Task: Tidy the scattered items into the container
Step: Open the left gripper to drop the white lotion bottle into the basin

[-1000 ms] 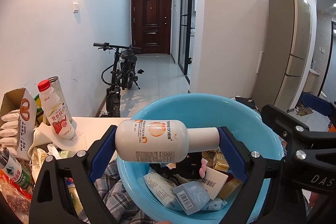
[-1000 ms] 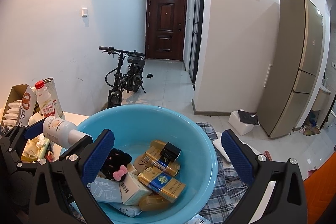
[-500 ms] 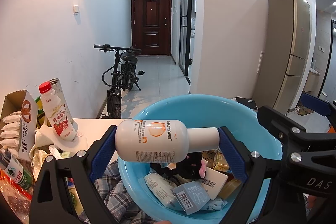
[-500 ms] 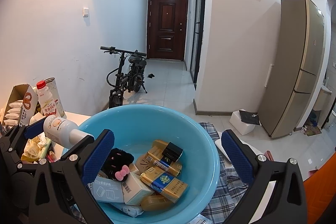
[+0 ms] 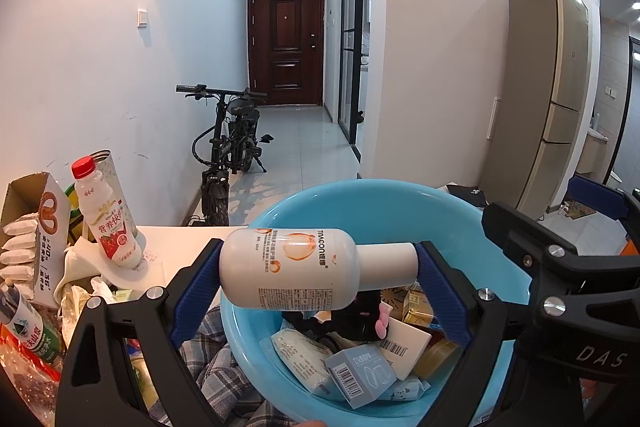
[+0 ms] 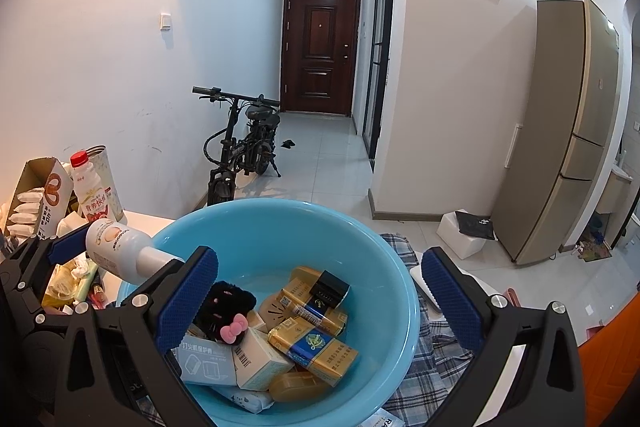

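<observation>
Left wrist view: the left gripper (image 5: pixel 318 277) clamps a white lotion bottle (image 5: pixel 288 269) lengthwise at frame centre, one blue pad on its base and the other on its cap, so the bottle lies level across the near rim of the blue basin (image 5: pixel 360 189). By the look of it the bottle hangs above the basin's left portion and is not yet lowered in. Already in the basin, in the lower centre of the frame, lie a grey carton with a barcode (image 5: pixel 362 373), a white box (image 5: pixel 404 347), a soft wipes pack (image 5: pixel 300 351) and a black plush item with a pink bow (image 5: pixel 360 315).

Right wrist view: the right gripper (image 6: pixel 320 293) stands spread wide with nothing between its pads, poised over the basin (image 6: pixel 280 211). Gold cigarette packs (image 6: pixel 314 349) and a small black box (image 6: pixel 330 291) lie inside. The held bottle (image 6: pixel 120 247) shows at left of centre.

Progress, as judged: well advanced, since many items are already collected and one more is in transit. What remains is to release the bottle into the basin and then to clear the clutter at the left edge of both frames: a red-capped drink bottle (image 5: pixel 106 215), a cardboard snack box (image 5: pixel 34 247), a green-labelled bottle (image 5: pixel 28 331) and crumpled wrappers (image 5: pixel 80 295). Whether all of these belong in the basin cannot be told.
</observation>
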Demonstrator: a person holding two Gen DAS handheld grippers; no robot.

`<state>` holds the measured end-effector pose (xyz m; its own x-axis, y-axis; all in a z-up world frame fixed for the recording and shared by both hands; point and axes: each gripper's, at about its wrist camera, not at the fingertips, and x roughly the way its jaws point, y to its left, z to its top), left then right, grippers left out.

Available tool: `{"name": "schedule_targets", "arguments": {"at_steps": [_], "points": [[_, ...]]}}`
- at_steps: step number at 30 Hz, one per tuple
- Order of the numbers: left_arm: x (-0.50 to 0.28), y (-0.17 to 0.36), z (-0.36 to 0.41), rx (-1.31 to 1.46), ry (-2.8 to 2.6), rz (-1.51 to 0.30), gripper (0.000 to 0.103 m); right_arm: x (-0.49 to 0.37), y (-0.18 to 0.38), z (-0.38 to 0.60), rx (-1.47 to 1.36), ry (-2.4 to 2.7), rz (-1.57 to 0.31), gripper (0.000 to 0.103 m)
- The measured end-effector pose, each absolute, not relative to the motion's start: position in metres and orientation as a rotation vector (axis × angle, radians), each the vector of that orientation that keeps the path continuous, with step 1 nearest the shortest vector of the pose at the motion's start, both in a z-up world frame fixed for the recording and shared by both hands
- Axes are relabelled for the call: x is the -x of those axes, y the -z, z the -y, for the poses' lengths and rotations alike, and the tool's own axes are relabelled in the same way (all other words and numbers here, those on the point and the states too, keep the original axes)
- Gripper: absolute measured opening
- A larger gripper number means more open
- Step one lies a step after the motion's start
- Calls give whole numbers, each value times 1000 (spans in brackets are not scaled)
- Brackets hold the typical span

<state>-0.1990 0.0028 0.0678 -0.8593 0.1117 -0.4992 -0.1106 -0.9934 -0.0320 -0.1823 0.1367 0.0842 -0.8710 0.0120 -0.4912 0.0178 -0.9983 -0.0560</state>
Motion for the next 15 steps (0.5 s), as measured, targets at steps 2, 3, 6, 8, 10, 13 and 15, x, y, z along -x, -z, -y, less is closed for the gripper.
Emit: {"name": "schedule_targets", "arguments": {"at_steps": [2,3,6,8,10,13,15], "points": [[199,-68,-3,786,-2922,3,92,182,-84,-136,-798,3034,-92,103],[199,-68,-3,786,-2921,4,92,182,-84,-136,-796,3035,-92,103],[199,-68,-3,786,-2923,3,92,181,-84,-135,-795,3035,-92,103],[199,-68,-3,787,-2923,4,92,181,-85,-135,-795,3036,-96,103],[199,-68,-3,788,-2922,6,92,181,-85,-135,-792,3037,-93,103],[198,-68,-4,790,-2923,4,92,180,-85,-135,-786,3041,-90,103],[198,-68,-4,793,-2922,3,92,179,-86,-135,-780,3043,-87,103]]}}
